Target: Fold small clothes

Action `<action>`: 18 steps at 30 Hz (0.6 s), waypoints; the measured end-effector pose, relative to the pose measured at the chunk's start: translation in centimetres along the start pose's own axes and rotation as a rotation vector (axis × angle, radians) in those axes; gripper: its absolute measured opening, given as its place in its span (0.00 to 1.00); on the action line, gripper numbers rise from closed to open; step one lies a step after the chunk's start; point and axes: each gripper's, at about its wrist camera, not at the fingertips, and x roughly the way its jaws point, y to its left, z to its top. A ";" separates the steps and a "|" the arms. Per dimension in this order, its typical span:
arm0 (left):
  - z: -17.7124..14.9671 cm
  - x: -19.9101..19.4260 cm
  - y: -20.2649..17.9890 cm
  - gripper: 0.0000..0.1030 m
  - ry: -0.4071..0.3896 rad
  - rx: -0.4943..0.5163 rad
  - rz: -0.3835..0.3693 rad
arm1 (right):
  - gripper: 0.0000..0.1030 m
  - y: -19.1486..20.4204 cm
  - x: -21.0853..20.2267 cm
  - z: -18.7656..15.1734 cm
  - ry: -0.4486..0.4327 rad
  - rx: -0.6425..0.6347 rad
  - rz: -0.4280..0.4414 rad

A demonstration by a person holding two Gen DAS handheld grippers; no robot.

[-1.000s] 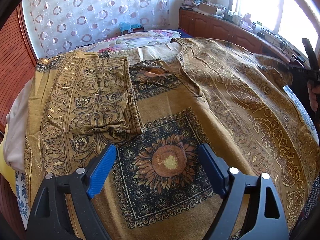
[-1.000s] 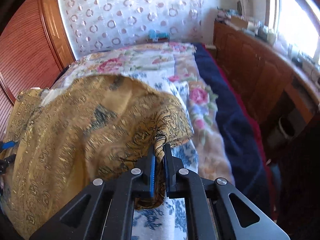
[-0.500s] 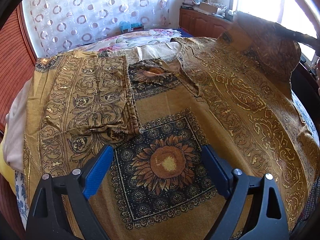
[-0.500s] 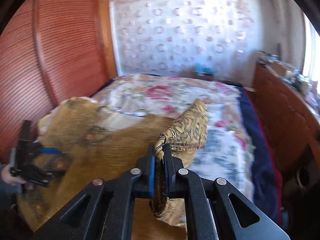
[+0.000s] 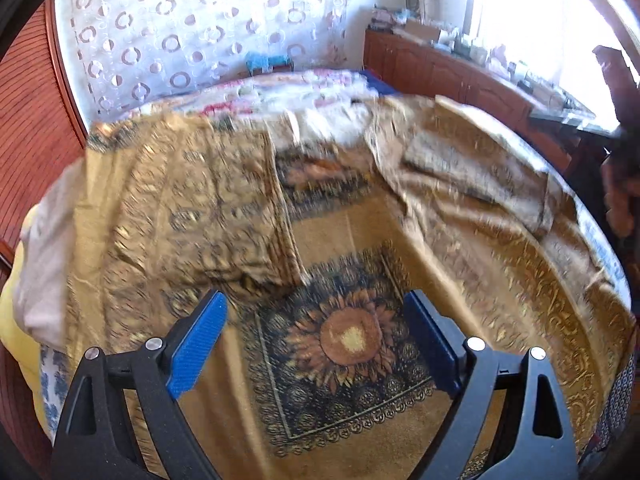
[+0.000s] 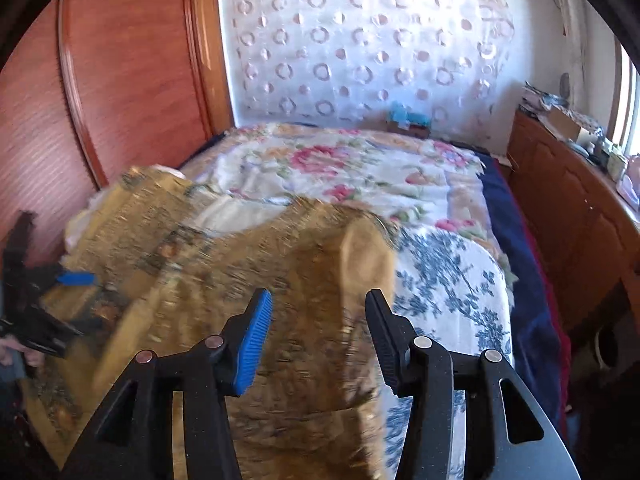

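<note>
A golden-brown patterned garment (image 5: pixel 344 232) with a sunflower square (image 5: pixel 348 336) lies spread on the bed. Its left sleeve (image 5: pixel 200 208) is folded inward, and its right sleeve (image 5: pixel 472 176) lies folded over the body. My left gripper (image 5: pixel 314 300) hovers open over the sunflower square and holds nothing. In the right wrist view the garment (image 6: pixel 240 264) is blurred. My right gripper (image 6: pixel 318 296) is over its right side with jaws opening; cloth lies beneath the gap, and the pads do not press on it. The left gripper (image 6: pixel 40 292) shows at that view's left edge.
A floral bedspread (image 6: pixel 360 168) covers the bed beyond the garment. A wooden cabinet (image 6: pixel 568 208) with clutter on top runs along the right. A wooden wardrobe door (image 6: pixel 120 80) stands at the left. A small blue box (image 6: pixel 408 116) sits at the bed's far end.
My right gripper carried the pinched right sleeve up and inward over the garment, then opened and let it go. The sleeve now lies on the garment. The left gripper stayed in place.
</note>
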 end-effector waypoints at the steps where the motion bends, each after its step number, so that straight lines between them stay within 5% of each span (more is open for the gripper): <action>1: 0.2 -0.4 0.2 0.88 -0.013 -0.001 -0.004 | 0.49 0.0 0.8 0.3 0.011 -0.001 -0.006; 7: 2.2 -2.8 2.9 0.88 -0.088 -0.029 0.017 | 0.49 -0.1 5.2 1.8 0.061 0.019 -0.017; 18: 5.0 -2.1 10.9 0.84 -0.092 -0.142 0.033 | 0.56 -2.5 8.9 4.4 0.104 0.030 -0.073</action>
